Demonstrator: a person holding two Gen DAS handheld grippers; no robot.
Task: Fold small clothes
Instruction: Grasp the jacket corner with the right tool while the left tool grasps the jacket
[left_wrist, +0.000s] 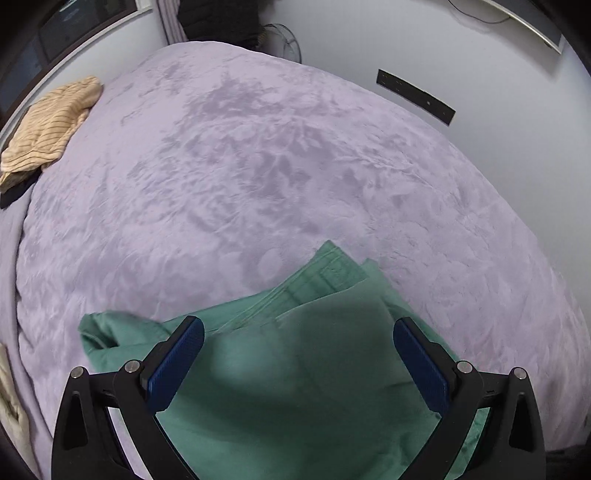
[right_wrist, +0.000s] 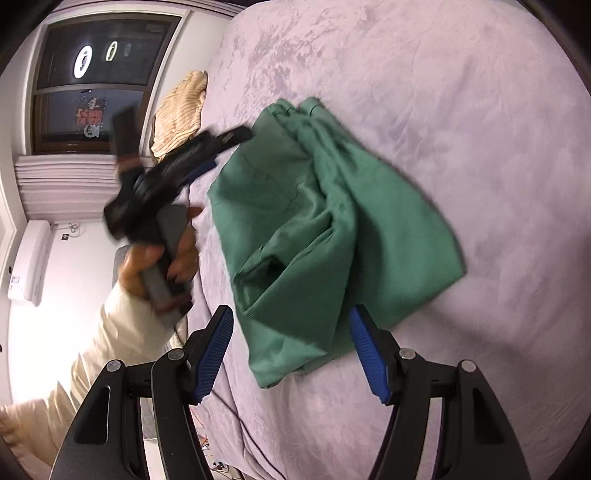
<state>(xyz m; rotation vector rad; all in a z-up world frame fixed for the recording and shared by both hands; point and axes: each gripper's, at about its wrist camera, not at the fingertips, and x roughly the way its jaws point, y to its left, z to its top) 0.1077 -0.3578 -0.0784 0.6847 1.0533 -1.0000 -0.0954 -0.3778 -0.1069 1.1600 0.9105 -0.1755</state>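
A green garment (right_wrist: 325, 225) lies rumpled and partly folded on the lilac bedspread (right_wrist: 461, 110). In the left wrist view the same green garment (left_wrist: 295, 369) fills the space under my left gripper (left_wrist: 297, 332), whose blue pads stand wide apart above the cloth without pinching it. My right gripper (right_wrist: 291, 325) is open too, hovering over the garment's near edge with nothing pressed between its pads. In the right wrist view the left gripper (right_wrist: 221, 147) appears blurred at the garment's left edge, held by a hand (right_wrist: 159, 258) in a cream sleeve.
A beige striped garment (left_wrist: 48, 125) lies folded at the bed's far left corner, over something dark. A window (right_wrist: 92, 81) and a white wall unit (right_wrist: 29, 266) are beyond the bed's left side. Cables trail on the floor below the bed edge.
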